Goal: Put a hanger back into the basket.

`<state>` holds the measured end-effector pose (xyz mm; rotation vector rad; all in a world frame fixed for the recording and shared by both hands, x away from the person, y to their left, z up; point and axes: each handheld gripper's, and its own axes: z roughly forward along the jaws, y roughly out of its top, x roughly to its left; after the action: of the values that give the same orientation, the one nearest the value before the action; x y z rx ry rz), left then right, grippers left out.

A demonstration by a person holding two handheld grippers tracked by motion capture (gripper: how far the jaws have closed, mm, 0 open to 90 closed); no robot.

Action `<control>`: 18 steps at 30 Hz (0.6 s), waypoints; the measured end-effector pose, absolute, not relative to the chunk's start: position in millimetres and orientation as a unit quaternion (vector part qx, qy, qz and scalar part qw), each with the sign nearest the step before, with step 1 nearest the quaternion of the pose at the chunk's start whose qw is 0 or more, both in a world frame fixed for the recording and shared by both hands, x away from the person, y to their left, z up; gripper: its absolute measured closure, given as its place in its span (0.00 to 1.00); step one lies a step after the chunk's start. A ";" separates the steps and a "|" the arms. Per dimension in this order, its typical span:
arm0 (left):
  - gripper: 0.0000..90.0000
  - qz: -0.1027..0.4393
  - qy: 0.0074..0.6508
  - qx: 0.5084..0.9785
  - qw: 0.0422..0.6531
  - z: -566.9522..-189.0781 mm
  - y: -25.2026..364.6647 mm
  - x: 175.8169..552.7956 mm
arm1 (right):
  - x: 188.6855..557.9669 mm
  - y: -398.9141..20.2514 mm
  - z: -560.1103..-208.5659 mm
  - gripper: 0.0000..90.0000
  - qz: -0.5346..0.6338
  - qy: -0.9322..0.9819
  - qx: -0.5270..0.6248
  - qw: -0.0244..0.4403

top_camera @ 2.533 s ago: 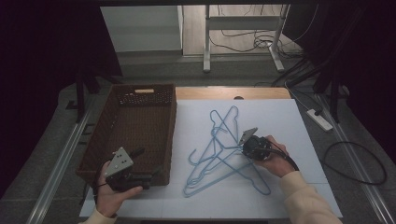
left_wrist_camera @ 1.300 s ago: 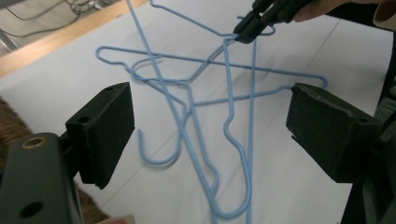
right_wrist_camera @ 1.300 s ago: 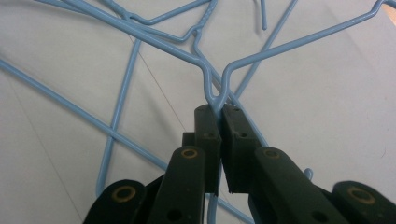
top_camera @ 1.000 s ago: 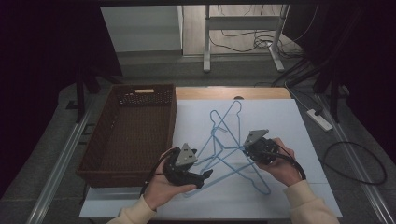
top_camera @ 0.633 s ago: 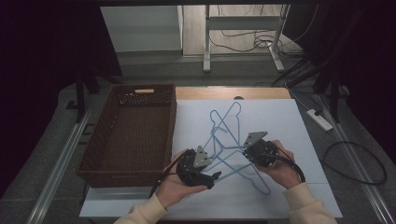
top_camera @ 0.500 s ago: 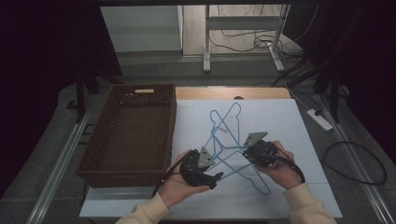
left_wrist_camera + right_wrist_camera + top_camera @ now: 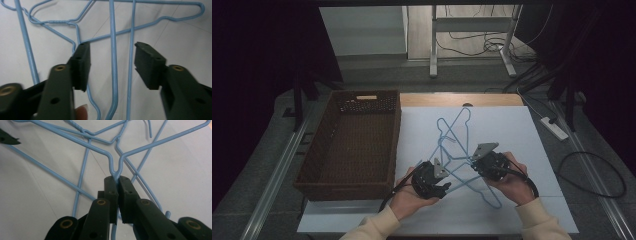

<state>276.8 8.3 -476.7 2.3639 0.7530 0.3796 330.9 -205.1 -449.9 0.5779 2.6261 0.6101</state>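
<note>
A tangle of light blue wire hangers is seen lying on the white tabletop, just to the 3 o'clock side of a brown wicker basket that stands at the table's 9 o'clock edge.

The right gripper is held at about 4 o'clock from the middle of the tangle. In the right gripper view its jaws are pressed together on a notch in the blue wire, with the rest of the hangers fanning out toward 12 o'clock.

The left gripper is held at about 7 o'clock from the tangle, just beside the basket's near corner. Its jaws have just been closing, but in the left gripper view they are shown still spread. Two blue wire strands run between the pads from 12 to 6 o'clock, and neither strand is touched by a pad. A further bent strand passes just beside the pad at 9 o'clock. A fingertip of the left hand is seen at the bottom of that view.
</note>
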 end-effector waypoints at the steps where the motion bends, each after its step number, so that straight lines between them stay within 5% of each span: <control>1: 0.58 0.143 0.286 0.895 0.310 -477.0 8.0 277.5 | 330.7 -205.0 -449.7 0.96 0.218 0.935 0.206 0.192; 9: 0.95 0.134 0.284 0.896 0.314 -474.5 9.7 279.0 | 329.6 -203.4 -448.7 0.96 0.220 0.935 0.203 0.190; 18: 0.96 0.128 0.288 0.894 0.318 -470.1 13.6 279.0 | 329.0 -204.0 -447.2 0.95 0.233 0.933 0.203 0.185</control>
<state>279.0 13.6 -470.1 2.3533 0.7581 0.3377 329.0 -204.0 -447.2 0.5734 2.6288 0.6561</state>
